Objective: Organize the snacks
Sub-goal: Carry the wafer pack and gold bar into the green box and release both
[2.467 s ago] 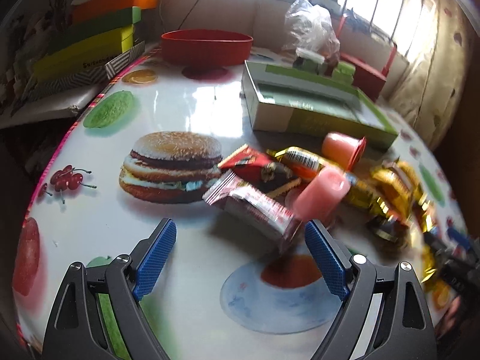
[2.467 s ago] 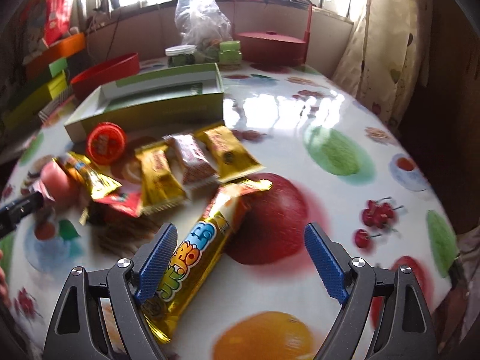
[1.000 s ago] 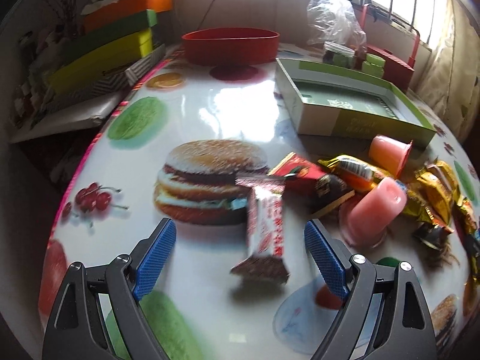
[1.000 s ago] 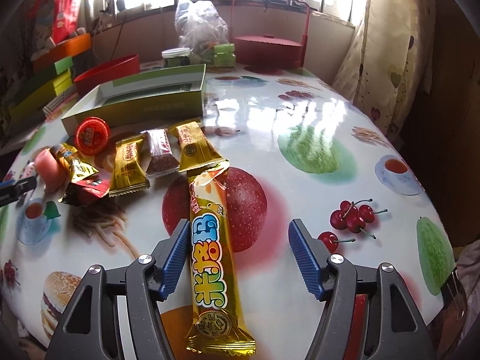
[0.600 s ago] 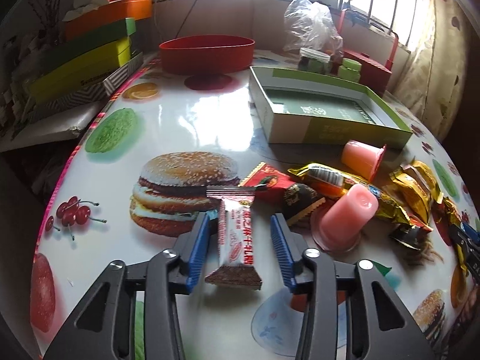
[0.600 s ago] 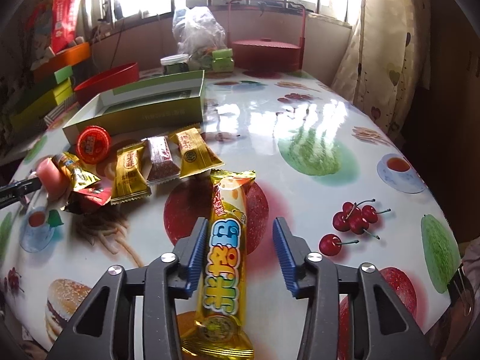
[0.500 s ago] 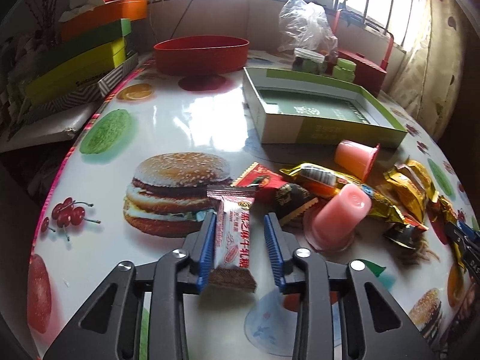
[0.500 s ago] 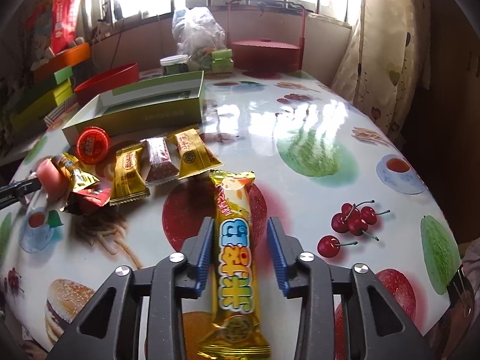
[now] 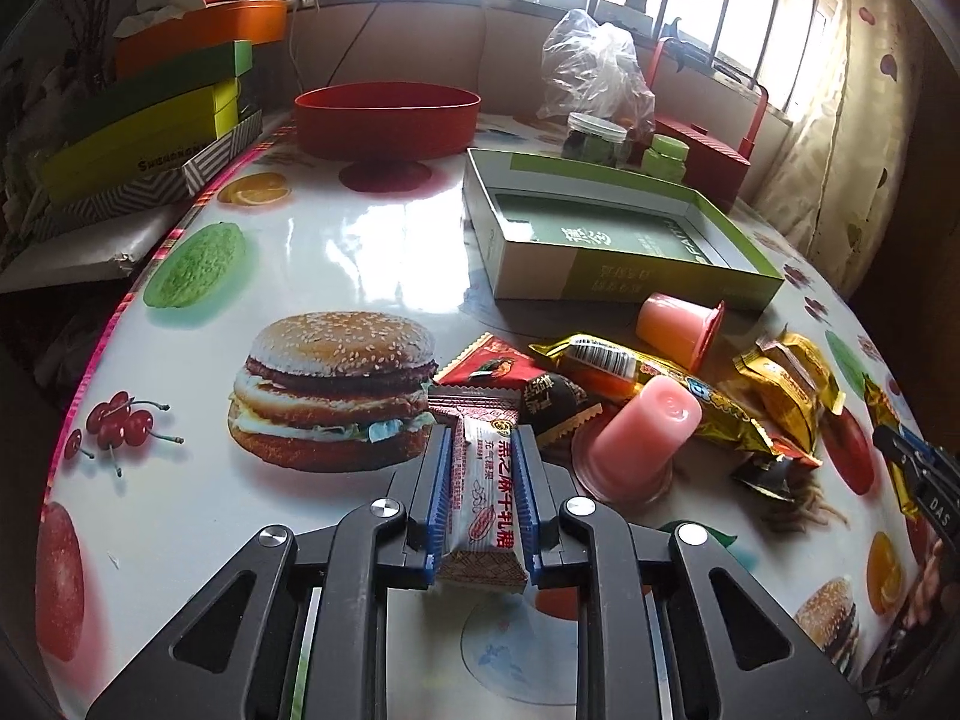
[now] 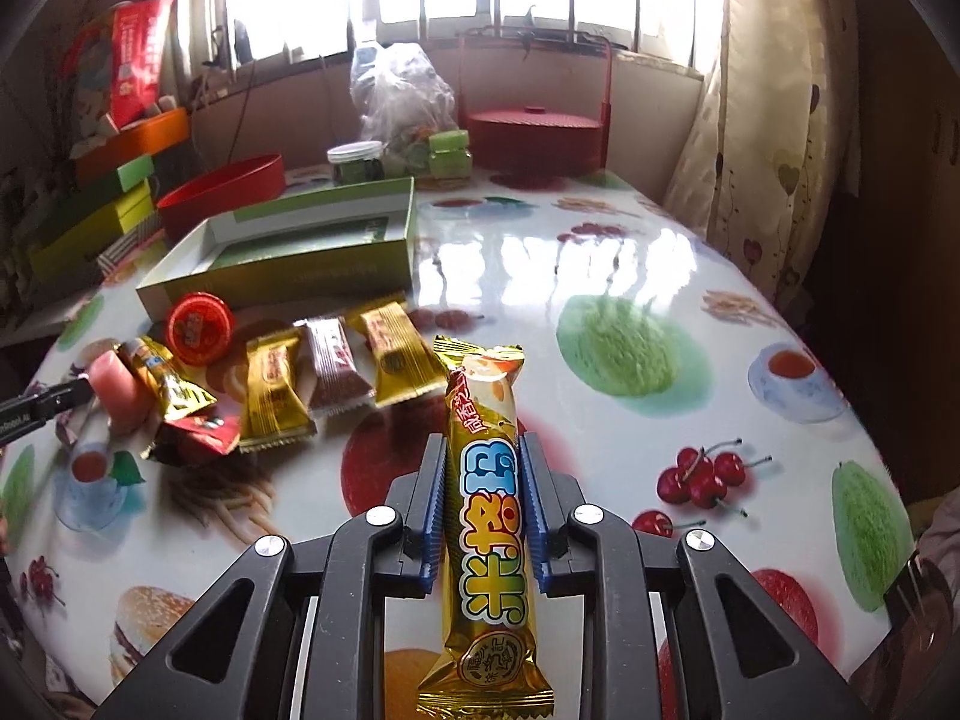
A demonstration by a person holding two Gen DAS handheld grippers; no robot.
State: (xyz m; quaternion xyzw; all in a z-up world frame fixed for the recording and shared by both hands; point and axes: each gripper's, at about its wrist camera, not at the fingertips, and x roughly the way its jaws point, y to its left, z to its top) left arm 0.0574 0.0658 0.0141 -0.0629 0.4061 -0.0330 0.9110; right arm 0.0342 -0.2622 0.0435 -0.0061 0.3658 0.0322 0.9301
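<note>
Left tool (image 9: 480,450) has just closed and is clamped on a white-and-red snack bar (image 9: 486,507), which runs lengthwise between its blue pads above the bench (image 9: 336,252), just beside the pink jelly cup (image 9: 636,438). Right tool (image 10: 483,462) has likewise just closed on a long golden bar (image 10: 489,516), whose far end points toward three small packets (image 10: 336,378). Beyond the loose snacks stands an open green box (image 10: 288,270), with a red bowl (image 9: 387,120) behind it.
</note>
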